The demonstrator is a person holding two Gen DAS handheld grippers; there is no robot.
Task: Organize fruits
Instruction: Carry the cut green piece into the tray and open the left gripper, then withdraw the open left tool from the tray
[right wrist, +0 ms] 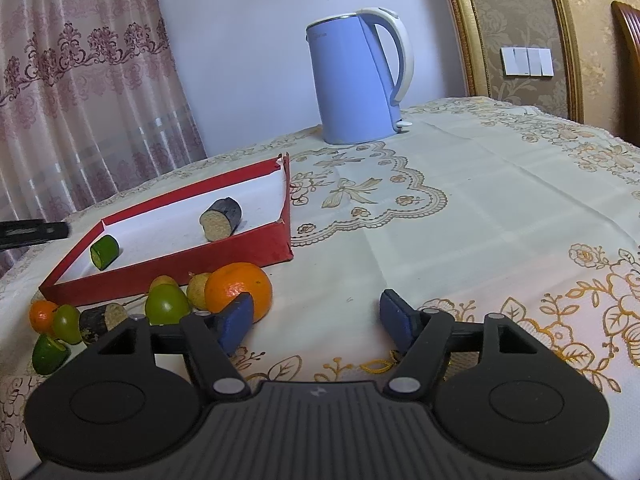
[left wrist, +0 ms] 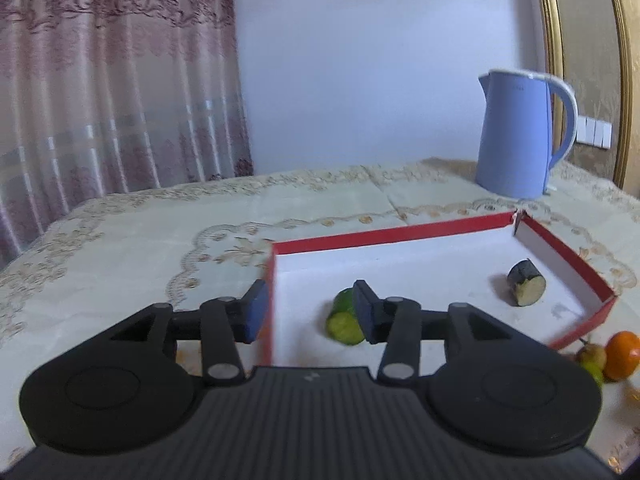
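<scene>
A red box lid with a white inside (left wrist: 400, 232) (right wrist: 224, 250) lies on the table. In it lie a green cucumber piece (left wrist: 345, 324) (right wrist: 104, 252) and a dark eggplant piece (left wrist: 527, 283) (right wrist: 222, 218). My left gripper (left wrist: 310, 312) is open over the box's near left corner, its right pad beside the cucumber piece, holding nothing. My right gripper (right wrist: 318, 322) is open and empty over the cloth. Its left pad is just in front of an orange (right wrist: 238, 288). Green fruits (right wrist: 166, 304), a small orange (right wrist: 42, 316), another eggplant piece (right wrist: 102, 320) and a cucumber piece (right wrist: 48, 354) lie in front of the box.
A blue electric kettle (left wrist: 516, 136) (right wrist: 356, 80) stands at the back of the table. An embroidered cream tablecloth (right wrist: 480, 200) covers the table. A curtain (left wrist: 100, 80) hangs behind on the left. The orange and a green fruit also show at the left wrist view's right edge (left wrist: 622, 354).
</scene>
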